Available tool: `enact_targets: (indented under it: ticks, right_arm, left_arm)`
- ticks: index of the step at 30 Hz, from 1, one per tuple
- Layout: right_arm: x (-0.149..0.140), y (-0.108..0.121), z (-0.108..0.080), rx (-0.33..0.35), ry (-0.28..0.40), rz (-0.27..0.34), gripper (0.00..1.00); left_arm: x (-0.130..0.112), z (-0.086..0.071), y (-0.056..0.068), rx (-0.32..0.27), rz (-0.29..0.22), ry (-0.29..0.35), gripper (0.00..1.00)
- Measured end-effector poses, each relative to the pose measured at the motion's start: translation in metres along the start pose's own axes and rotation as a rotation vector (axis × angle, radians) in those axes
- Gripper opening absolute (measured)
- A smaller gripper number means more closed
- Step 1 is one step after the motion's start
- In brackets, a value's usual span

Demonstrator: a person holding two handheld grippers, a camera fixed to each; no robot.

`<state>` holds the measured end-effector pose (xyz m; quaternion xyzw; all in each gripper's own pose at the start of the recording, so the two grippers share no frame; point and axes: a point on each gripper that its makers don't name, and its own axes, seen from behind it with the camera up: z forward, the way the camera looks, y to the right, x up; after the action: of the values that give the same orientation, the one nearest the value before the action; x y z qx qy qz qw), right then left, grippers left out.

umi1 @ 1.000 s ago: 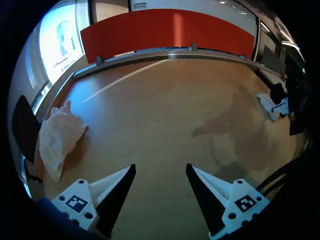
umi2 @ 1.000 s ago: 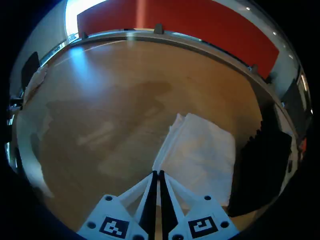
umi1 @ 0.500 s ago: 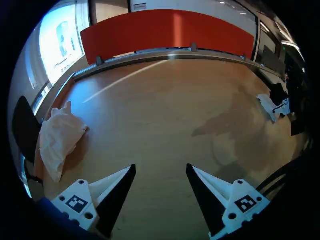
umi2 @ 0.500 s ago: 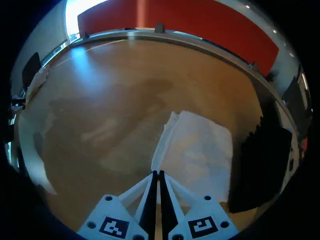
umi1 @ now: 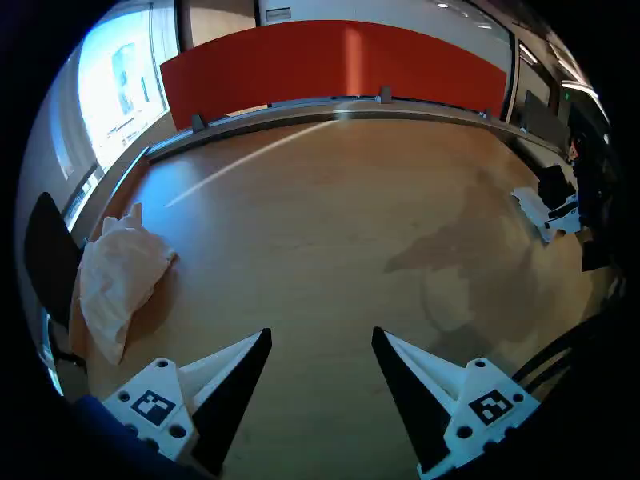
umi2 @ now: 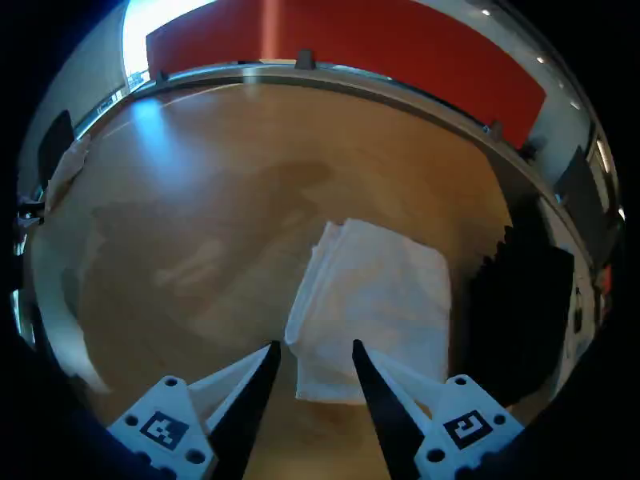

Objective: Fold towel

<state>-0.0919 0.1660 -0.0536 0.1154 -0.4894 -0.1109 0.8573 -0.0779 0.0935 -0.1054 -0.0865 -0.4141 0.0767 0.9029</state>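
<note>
Right gripper view looks straight down on the folded towel (umi2: pixel 376 300), a neat white rectangle lying flat on the wooden table (umi2: pixel 184 192). Its near corner sits between the fingers of the right gripper (umi2: pixel 315 344), which stand partly open and grip nothing. Left gripper view shows that towel small and far off at the table's right edge. It also shows a crumpled cloth (umi1: pixel 116 276) heaped near the left edge, well apart from the left gripper (umi1: pixel 321 330), whose fingers are spread wide and empty over bare wood.

Half a second ago the right gripper's fingers were pressed together at the towel's near edge; they have since parted. The left gripper has not shifted.

A red panel (umi1: pixel 336 60) runs behind the table, and a dark object (umi2: pixel 520 320) I cannot identify stands just right of the towel.
</note>
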Motion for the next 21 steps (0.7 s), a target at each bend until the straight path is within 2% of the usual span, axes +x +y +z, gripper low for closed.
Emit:
enact_targets:
  ticks: [3,5,11,17,21]
  right_arm:
    - [0.003,0.003,-0.004,-0.011,0.018,0.018,0.95]
    - [0.006,0.006,-0.007,-0.021,0.032,0.033,1.00]
    - [0.008,0.011,-0.016,-0.034,0.059,0.073,1.00]
    - [0.005,0.014,-0.022,-0.048,0.069,0.079,1.00]
    - [0.011,0.015,-0.028,-0.058,0.103,0.092,1.00]
  left_arm:
    - [0.001,-0.001,0.000,-0.001,0.002,0.004,0.93]
    - [0.002,-0.001,0.000,-0.001,0.002,0.006,0.94]
    - [0.004,-0.001,-0.001,-0.003,0.001,0.011,0.93]
    - [0.007,-0.002,-0.002,-0.004,0.005,0.019,0.93]
    - [0.009,-0.001,-0.002,-0.003,0.003,0.022,0.93]
